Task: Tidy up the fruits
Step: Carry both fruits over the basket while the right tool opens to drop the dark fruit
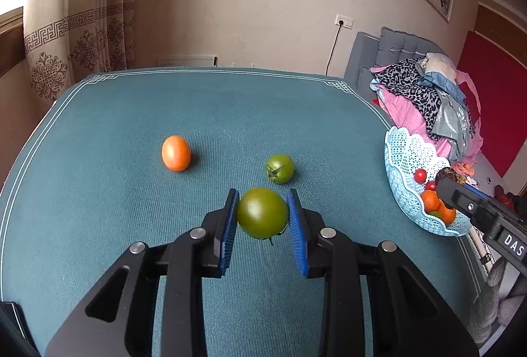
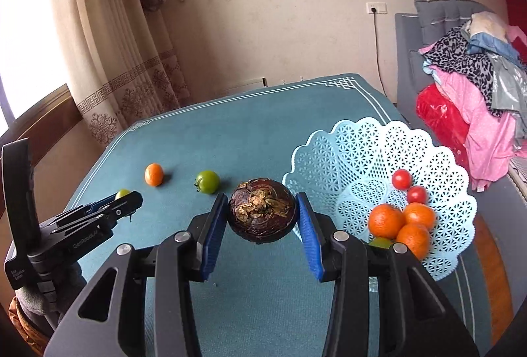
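Note:
My left gripper (image 1: pixel 262 213) is shut on a large green tomato (image 1: pixel 262 212) and holds it above the teal tablecloth. Beyond it lie a smaller green tomato (image 1: pixel 280 168) and an orange fruit (image 1: pixel 176 153). My right gripper (image 2: pixel 262 213) is shut on a dark brown mangosteen (image 2: pixel 262 210), lifted off the cloth just left of the pale blue lattice basket (image 2: pixel 362 152). The basket holds three oranges (image 2: pixel 386 221), two red cherry tomatoes (image 2: pixel 402 178) and a partly hidden green fruit. In the right wrist view the left gripper (image 2: pixel 126 198) shows at the left, the green tomato peeking out behind it.
The table (image 1: pixel 131 113) is covered by a teal cloth with a white border. The basket (image 1: pixel 405 159) sits at its right edge. A pile of clothes (image 2: pixel 477 86) lies on a grey sofa to the right. Curtains hang at the back left.

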A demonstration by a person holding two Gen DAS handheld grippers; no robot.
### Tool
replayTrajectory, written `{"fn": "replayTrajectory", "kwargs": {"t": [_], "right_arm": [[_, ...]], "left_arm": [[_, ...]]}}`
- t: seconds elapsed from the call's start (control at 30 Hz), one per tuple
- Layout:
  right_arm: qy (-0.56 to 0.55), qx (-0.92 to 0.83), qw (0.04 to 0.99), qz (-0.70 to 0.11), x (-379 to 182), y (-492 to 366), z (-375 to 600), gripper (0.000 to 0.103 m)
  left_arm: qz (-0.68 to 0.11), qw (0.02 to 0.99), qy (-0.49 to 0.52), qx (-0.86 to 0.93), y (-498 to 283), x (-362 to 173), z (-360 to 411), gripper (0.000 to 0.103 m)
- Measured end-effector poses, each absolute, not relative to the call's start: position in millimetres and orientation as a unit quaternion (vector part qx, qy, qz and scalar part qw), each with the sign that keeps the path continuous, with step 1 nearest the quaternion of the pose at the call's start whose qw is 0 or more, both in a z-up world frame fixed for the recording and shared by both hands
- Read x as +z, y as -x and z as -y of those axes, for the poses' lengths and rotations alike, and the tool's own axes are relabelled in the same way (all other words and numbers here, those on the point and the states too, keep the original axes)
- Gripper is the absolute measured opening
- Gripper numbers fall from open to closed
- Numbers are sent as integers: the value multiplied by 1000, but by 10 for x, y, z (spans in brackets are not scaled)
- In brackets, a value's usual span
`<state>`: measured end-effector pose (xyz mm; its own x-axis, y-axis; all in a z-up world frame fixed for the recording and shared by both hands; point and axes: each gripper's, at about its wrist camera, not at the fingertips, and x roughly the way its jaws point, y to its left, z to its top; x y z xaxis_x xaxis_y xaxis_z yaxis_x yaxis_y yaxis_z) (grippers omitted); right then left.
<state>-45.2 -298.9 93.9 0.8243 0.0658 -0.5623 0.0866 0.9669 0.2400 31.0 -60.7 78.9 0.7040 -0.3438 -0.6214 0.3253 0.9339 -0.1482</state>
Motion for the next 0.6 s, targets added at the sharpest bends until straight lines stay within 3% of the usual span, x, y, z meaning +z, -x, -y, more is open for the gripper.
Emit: {"fn": "replayTrajectory", "kwargs": {"t": [0.6], "right_arm": [[-182,-35,934,-307,725,434,3442,43]], "left_arm": [[-318,923,-14,-216,-31,1018,899,30]]}}
